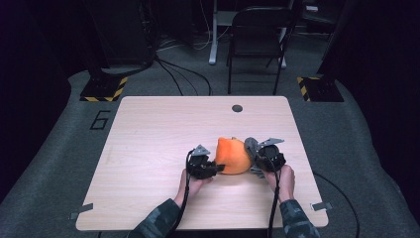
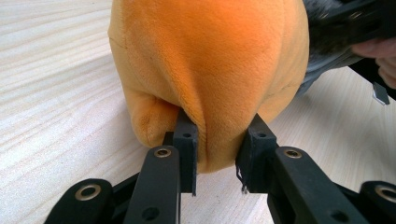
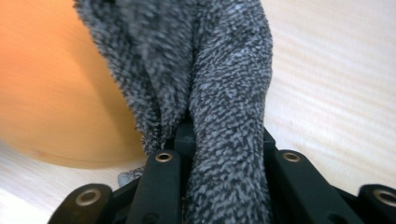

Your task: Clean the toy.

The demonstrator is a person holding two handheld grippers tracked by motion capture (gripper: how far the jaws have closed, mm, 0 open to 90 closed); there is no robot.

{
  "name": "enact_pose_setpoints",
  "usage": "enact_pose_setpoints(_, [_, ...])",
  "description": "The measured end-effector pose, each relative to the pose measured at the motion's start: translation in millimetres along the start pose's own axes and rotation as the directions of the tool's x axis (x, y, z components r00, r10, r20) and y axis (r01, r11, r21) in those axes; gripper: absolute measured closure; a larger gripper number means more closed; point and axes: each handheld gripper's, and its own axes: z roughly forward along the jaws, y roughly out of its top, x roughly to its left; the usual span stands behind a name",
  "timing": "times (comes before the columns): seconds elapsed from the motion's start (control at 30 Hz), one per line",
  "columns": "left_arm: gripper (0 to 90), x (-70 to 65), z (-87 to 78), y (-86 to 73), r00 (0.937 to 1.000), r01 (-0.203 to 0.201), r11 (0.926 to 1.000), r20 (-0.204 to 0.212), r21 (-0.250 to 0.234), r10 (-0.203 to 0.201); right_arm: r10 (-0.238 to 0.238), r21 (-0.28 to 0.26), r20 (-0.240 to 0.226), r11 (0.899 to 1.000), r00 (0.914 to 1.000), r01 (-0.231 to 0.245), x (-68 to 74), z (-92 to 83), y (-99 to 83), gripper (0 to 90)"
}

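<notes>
A lab: hazard-striped stand bases [image 1: 104, 89], floor cables [image 1: 183, 74], bare table [image 1: 163, 124]

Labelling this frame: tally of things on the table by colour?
Orange: 1, plush, pinched by the left gripper
Grey: 1, fuzzy cloth, clamped in the right gripper
Total: 2

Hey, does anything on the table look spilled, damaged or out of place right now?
Nothing stands out. The orange plush sits intact on the table, pinched by the left gripper, while the right gripper clamps its grey fuzzy part. No spill or tear shows.
</notes>
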Motion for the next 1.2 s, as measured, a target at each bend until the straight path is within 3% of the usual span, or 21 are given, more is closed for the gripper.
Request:
enact_pose_setpoints(0.1, [71.5, -0.1, -0.2, -0.1, 1.0000, 0.004, 1.0000, -0.001, -0.002, -0.004, 0.003, 0.030, 0.005, 1.000, 1.0000, -0.003, -4.2, 3.6, -2.5, 72.3])
enact_pose_setpoints(0.17, [71.1, 1.4, -0.2, -0.2, 1.0000, 0.004, 1.0000, -0.002, -0.007, -0.004, 0.008, 0.004, 0.025, 1.000, 0.9997, -0.008, -6.0, -8.6, 2.4, 72.5])
enact_pose_setpoints(0.23, [70.9, 1.4, -0.1, -0.2, 1.0000, 0.004, 1.0000, -0.002, -0.007, -0.004, 0.013, -0.058, 0.025, 0.998, 0.9996, -0.012, -1.3, -26.7, 10.6, 72.6])
enact_pose_setpoints(0.3, [70.5, 0.4, -0.1, -0.4, 1.0000, 0.005, 1.0000, -0.002, -0.005, -0.005, -0.005, -0.129, -0.002, 0.992, 1.0000, 0.005, 6.9, -44.9, 19.1, 72.6])
enact_pose_setpoints(0.37, [70.2, 0.3, -0.1, -0.4, 1.0000, 0.006, 1.0000, -0.002, -0.005, -0.006, -0.033, -0.157, -0.045, 0.987, 0.9984, 0.025, 17.4, -53.6, 25.0, 72.7])
enact_pose_setpoints(0.43, [70.0, 0.8, 0.0, -0.4, 1.0000, 0.005, 1.0000, -0.002, -0.004, -0.005, -0.079, -0.141, -0.053, 0.987, 0.9955, 0.071, 28.6, -49.4, 26.3, 72.9])
enact_pose_setpoints(0.5, [69.1, 1.1, 0.8, -0.7, 1.0000, 0.004, 1.0000, -0.001, -0.001, -0.004, -0.094, -0.101, -0.048, 0.991, 0.9944, 0.089, 35.6, -36.6, 23.0, 73.8])
enact_pose_setpoints(0.63, [65.7, 1.5, 1.8, -0.2, 0.9999, -0.015, 0.9999, -0.006, 0.001, 0.015, -0.084, -0.106, -0.040, 0.991, 0.9957, 0.080, 34.7, -26.7, 17.8, 74.6])
enact_pose_setpoints(0.9, [38.9, 4.9, -2.1, 4.5, 0.9988, -0.048, 0.9988, 0.014, 0.001, 0.048, -0.082, -0.098, -0.037, 0.992, 0.9960, 0.078, 30.7, -23.0, 15.6, 74.8])
enact_pose_setpoints(1.13, [27.1, 9.8, -11.0, 7.8, 0.9918, -0.127, 0.9919, 0.005, -0.003, 0.127, -0.083, -0.101, -0.041, 0.992, 0.9957, 0.078, 28.4, -22.1, 15.4, 74.8])
enact_pose_setpoints(1.17, [26.3, 11.5, -12.1, 8.1, 0.9845, -0.175, 0.9846, -0.014, 0.003, 0.175, -0.083, -0.101, -0.041, 0.992, 0.9957, 0.079, 28.5, -22.1, 15.5, 74.8])
enact_pose_setpoints(1.2, [25.4, 13.0, -12.1, 7.5, 0.9822, -0.187, 0.9823, -0.010, 0.007, 0.187, -0.076, -0.098, -0.044, 0.993, 0.9962, 0.071, 28.7, -22.3, 15.3, 74.8])
